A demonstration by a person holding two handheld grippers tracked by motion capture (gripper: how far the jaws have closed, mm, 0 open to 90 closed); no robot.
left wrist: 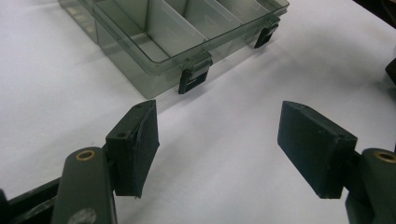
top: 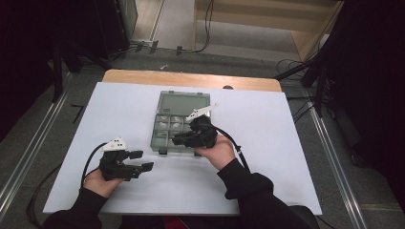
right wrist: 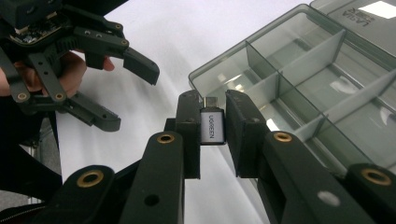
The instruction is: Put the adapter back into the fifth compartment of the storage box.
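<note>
The right gripper (right wrist: 212,128) had the little silver adapter (right wrist: 212,127) pinched between its jaws at frame center, just over the organizer box (right wrist: 299,88) corner; the left gripper (left wrist: 217,149) sat wide open, empty.

Both sleeves (top: 248,188) are black. Each tool, left (top: 138,161) and right (top: 177,139), is black with brass-ringed pivot holes, a white three-cornered top plate and a trailing black cable (top: 91,160).
</note>
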